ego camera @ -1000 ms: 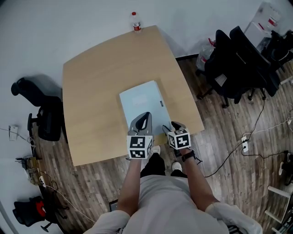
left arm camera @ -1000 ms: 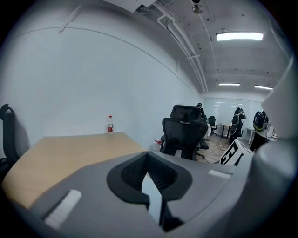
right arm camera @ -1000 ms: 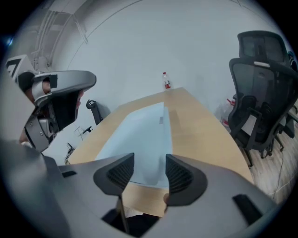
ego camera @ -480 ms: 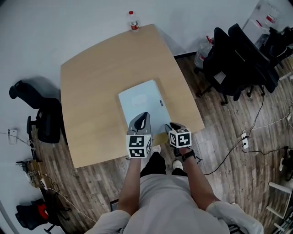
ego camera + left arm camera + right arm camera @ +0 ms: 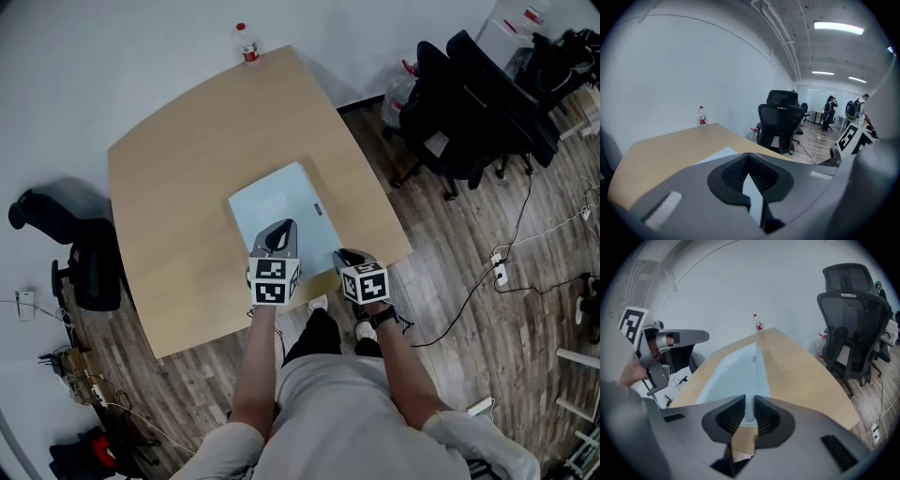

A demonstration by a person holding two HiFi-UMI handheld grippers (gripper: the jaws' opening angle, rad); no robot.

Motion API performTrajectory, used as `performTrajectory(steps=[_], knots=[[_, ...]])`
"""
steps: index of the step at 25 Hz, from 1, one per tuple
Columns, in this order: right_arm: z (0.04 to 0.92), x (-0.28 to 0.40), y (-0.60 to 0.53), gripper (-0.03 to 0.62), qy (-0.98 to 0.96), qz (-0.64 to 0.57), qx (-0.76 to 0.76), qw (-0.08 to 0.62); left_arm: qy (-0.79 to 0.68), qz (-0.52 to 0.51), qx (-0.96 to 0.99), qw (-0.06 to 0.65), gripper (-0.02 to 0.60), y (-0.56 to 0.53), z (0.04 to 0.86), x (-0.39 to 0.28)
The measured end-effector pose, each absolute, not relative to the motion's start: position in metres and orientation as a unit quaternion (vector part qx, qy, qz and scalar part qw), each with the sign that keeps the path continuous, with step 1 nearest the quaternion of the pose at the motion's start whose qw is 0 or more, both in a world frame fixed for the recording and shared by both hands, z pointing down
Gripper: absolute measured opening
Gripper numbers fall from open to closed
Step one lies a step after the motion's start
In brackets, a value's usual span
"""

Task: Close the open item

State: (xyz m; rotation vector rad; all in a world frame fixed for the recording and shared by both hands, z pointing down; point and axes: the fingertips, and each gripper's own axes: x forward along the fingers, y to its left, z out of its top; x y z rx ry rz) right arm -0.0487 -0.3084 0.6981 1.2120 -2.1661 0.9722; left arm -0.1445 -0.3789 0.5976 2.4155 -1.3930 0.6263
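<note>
Since a moment earlier, our left hand-held gripper point(image 5: 281, 228) had pushed forward and down, so its tips reached further over the near part of the pale blue flat case point(image 5: 272, 197). The jaws of our right hand-held gripper point(image 5: 343, 255) had just been closing, from wide to a narrow slit. We judged that this brought both tools to the case's near end, placed to press it down rather than lift anything.

The wooden table point(image 5: 169, 178) filled the middle of the head view, with black office chairs point(image 5: 459, 103) well apart on the floor to its right. The case lay flat near the table's front edge, just ahead of us, with a small dark mark point(image 5: 317, 209), perhaps a latch, on its right side. From above we saw no raised lid and no gap, so we judged the closing to be nearly or wholly done. Whatever the case held was hidden.

Our left jaws were pressed together at the tips with nothing between them, over the case; we could not tell whether they touched it. Our right gripper stood at the case's near right corner, jaws slightly apart. Through the slit we saw only the case's near edge and bare table beyond, with no pad pressing on either.

A capped water bottle point(image 5: 245, 42) stood upright at the table's far edge; we could not make out how full it was.
</note>
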Motion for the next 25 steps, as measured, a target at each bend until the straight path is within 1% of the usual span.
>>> performTrajectory(steps=[4, 14, 25], knots=[[0.698, -0.048, -0.309, 0.061, -0.787, 0.354, 0.448, 0.235, -0.450, 0.264, 0.844, 0.125, 0.008, -0.395, 0.618, -0.129], [0.715, -0.040, -0.313, 0.055, -0.757, 0.371, 0.475, 0.252, -0.368, 0.359, 0.846, 0.139, 0.008, -0.400, 0.692, -0.100], [0.724, -0.036, -0.313, 0.054, -0.741, 0.384, 0.483, 0.264, -0.340, 0.401, 0.833, 0.171, 0.008, -0.406, 0.733, -0.087]])
